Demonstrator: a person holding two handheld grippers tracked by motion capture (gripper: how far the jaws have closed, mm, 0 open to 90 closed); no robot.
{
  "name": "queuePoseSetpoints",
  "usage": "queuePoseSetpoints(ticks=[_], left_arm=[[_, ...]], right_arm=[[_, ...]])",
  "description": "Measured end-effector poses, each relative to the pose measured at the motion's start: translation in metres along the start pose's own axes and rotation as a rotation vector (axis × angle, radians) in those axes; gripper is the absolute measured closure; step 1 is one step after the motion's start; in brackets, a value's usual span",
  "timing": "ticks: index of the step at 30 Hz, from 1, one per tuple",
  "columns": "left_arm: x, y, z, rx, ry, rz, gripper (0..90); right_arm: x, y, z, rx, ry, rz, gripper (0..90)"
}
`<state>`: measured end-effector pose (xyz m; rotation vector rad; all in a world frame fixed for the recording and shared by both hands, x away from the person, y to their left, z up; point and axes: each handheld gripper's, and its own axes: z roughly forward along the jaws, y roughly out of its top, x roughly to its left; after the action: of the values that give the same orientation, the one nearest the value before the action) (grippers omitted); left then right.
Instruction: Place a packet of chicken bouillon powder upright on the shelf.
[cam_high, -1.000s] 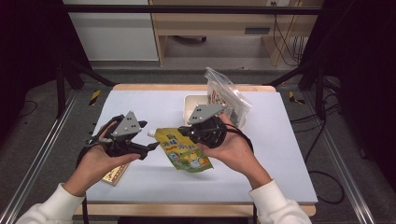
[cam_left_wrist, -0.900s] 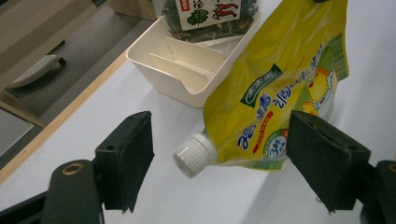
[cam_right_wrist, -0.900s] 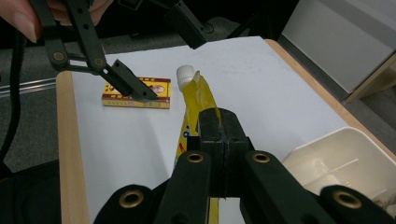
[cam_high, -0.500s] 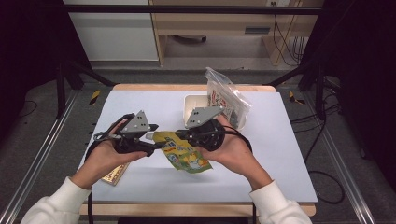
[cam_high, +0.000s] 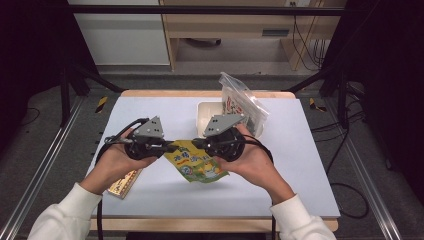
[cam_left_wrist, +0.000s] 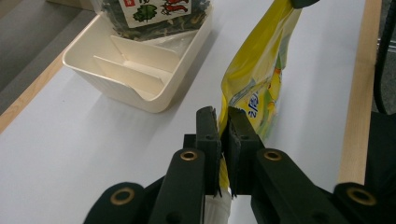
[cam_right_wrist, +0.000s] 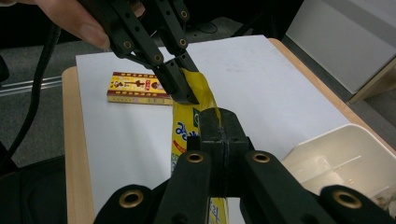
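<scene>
Held off the table just in front of the cream divided plastic tray, the yellow printed foil pouch is pinched by both the left gripper, whose jaws have just been closing onto one edge, and the right gripper clamped on the opposite edge (likely to pull it taut for tearing open).

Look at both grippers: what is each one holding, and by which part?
Both hold the yellow pouch above the table. The left gripper, its jaws just closed, pinches one top corner; the right gripper clamps the opposite top corner.
</scene>
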<state>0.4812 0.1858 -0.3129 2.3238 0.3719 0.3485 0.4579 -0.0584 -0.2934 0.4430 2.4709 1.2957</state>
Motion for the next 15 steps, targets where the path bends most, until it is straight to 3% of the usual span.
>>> queuePoseSetpoints(ticks=[6,8,13,15], left_arm=[[0.001,0.008,-0.006,0.000,0.016,0.013,85.8],[0.001,0.011,-0.007,0.015,0.014,0.036,86.1],[-0.001,0.019,0.002,0.069,-0.008,0.071,86.3],[-0.003,0.021,0.005,0.059,-0.019,0.081,86.7]], right_arm=[[0.003,-0.001,-0.003,-0.003,-0.004,0.000,90.0],[0.004,-0.003,-0.005,-0.004,-0.005,0.001,90.0],[0.004,-0.009,-0.007,0.040,-0.016,0.003,90.0],[0.003,-0.013,-0.007,0.062,-0.009,0.002,86.9]])
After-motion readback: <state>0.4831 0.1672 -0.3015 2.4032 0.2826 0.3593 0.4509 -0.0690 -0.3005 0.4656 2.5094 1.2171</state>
